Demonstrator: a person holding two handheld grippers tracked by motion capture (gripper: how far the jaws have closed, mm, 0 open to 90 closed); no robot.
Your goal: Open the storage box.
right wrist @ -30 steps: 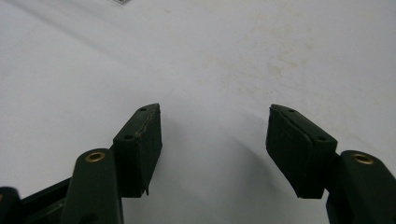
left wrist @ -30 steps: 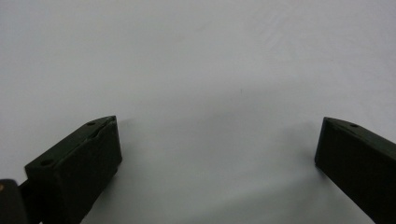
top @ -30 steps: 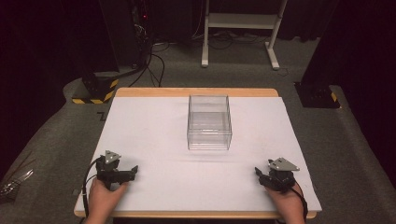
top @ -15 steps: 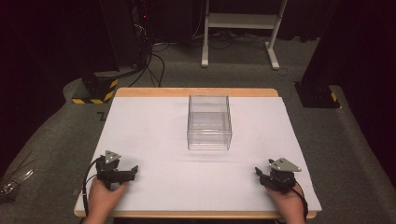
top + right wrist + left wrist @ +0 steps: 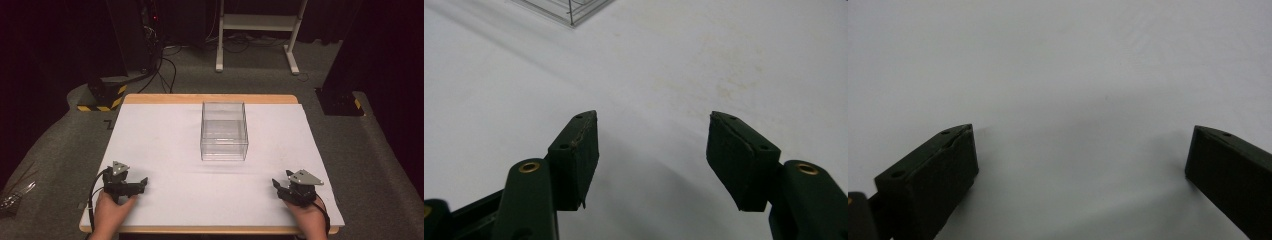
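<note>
**Two idle grippers at a white table with an empty clear box**

A white-covered table (image 5: 165, 150) with a wooden edge stands on grey carpet in a dark room. The left gripper (image 5: 142, 184) rests near the table's front left corner, jaws spread wide, nothing between them but bare white surface. The right gripper (image 5: 276, 186) rests near the front right corner, jaws likewise parted and empty. Outward from both, well apart from each, a clear plastic box (image 5: 224, 131) sits at the table's middle, open-topped and apparently empty. Behind the box, past the far edge, are a black-and-yellow striped base (image 5: 100, 97), trailing cables and a white stand (image 5: 257, 30). Judging by this, work has not begun: nothing is grasped and every step remains.
</note>
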